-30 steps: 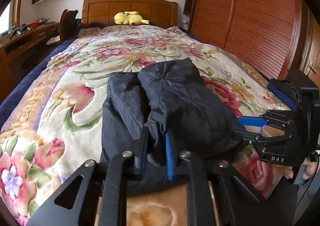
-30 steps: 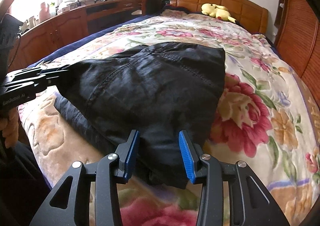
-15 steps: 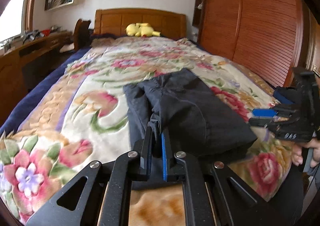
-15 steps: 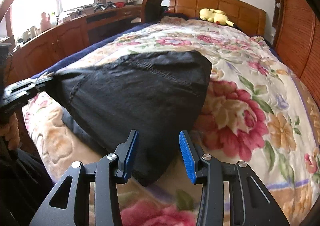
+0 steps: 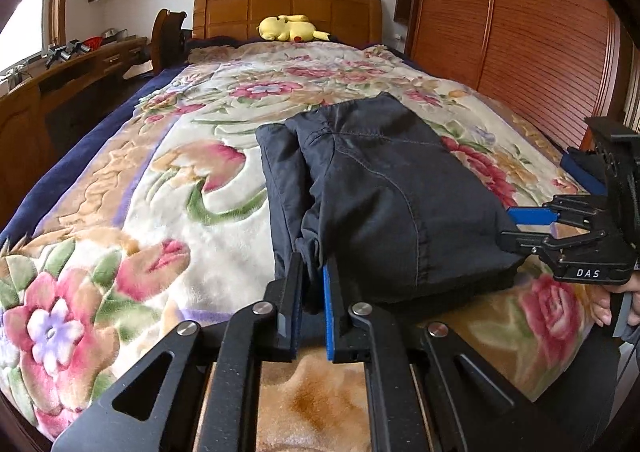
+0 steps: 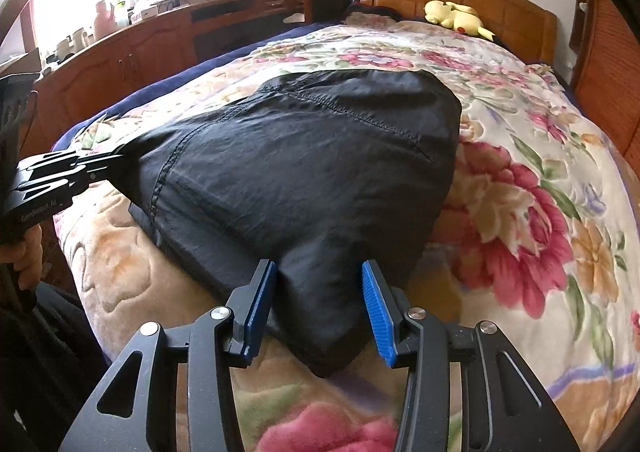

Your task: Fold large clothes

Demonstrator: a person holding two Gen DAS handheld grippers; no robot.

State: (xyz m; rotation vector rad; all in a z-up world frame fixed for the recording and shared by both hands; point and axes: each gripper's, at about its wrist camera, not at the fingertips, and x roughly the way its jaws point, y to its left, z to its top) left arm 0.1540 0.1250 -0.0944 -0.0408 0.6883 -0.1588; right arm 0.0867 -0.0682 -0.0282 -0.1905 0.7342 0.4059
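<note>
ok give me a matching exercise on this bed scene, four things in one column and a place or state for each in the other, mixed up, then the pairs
Things:
1. dark garment
2. yellow plush toy
3. left gripper
4. right gripper

Places or states:
A. by the wooden headboard at the far end of the bed
B. jaws opening, a garment corner between the blue pads
C. folded on the floral blanket, near the bed's foot
D. pinched shut on a bunched garment edge

Pairs: 1-C, 2-A, 3-D, 4-B
</note>
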